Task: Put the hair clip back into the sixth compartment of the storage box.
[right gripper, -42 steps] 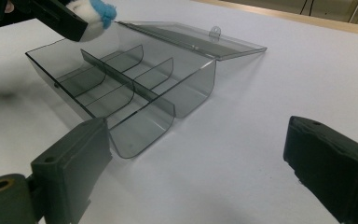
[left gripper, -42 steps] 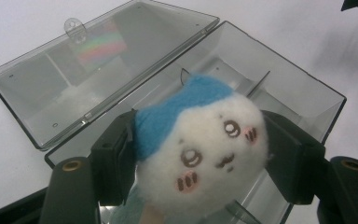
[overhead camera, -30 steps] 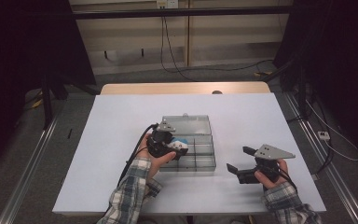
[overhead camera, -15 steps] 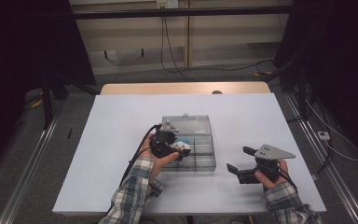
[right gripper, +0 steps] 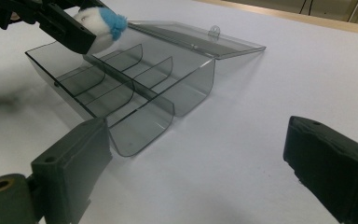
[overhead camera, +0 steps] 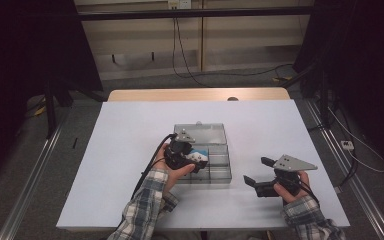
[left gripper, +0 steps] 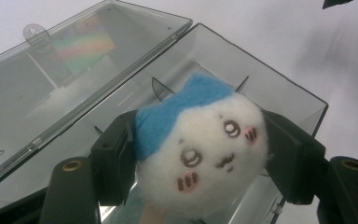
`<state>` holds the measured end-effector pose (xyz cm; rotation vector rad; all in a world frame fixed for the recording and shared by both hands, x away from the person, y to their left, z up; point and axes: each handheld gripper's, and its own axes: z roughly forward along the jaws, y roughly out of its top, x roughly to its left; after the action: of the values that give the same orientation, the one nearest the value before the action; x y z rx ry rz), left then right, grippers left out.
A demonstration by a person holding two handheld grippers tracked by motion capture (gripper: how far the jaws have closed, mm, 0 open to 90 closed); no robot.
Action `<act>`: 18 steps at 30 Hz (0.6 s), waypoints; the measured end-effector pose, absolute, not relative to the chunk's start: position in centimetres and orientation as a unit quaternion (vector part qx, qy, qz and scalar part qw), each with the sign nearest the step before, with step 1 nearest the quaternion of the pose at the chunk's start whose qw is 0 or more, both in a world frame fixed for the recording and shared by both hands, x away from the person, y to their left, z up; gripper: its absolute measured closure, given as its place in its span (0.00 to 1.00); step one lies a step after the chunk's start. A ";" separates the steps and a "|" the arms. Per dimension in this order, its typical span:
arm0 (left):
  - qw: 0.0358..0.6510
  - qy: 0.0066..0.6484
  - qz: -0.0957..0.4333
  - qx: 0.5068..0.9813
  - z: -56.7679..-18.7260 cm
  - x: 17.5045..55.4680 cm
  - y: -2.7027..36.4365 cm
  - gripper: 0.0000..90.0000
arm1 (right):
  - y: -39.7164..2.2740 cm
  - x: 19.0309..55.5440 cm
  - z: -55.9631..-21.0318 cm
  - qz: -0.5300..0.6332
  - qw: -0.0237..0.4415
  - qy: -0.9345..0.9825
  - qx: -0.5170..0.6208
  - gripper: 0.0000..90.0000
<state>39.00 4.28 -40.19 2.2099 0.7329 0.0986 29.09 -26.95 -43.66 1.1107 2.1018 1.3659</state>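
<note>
Held over the open clear compartment box (overhead camera: 207, 155) on the white table (overhead camera: 130, 150): a small white plush toy with a blue cap (left gripper: 200, 144), pinched between both jaws of the left gripper (left gripper: 200, 158), above the box's near compartments. Right gripper (right gripper: 196, 172) parked on the table just right of the box, jaws spread, nothing between them. Step in hand, by the look of it: placing the toy. Next: lowering into 1 compartment, clear of the dividers, then releasing.

Lab — dark curtains (overhead camera: 25, 60), floor rails (overhead camera: 27, 195)
</note>
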 end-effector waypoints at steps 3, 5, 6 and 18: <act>0.391 0.288 0.040 0.873 -40.2 39.0 4.2 0.37 | -27.0 29.1 -43.7 0.488 0.199 0.751 0.397 0.08; 0.391 0.288 0.040 0.873 -40.3 39.1 4.1 0.37 | -27.0 29.1 -43.7 0.487 0.199 0.752 0.397 0.08; 0.391 0.287 0.039 0.874 -40.3 39.1 4.0 0.37 | -27.0 29.1 -43.7 0.487 0.198 0.752 0.397 0.08; 0.391 0.283 0.035 0.875 -40.5 39.1 3.5 0.37 | -27.0 29.1 -43.7 0.487 0.198 0.752 0.397 0.08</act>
<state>39.11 3.52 -40.50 2.2230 0.7190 0.0890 29.05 -26.99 -43.72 1.1108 2.1051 1.3631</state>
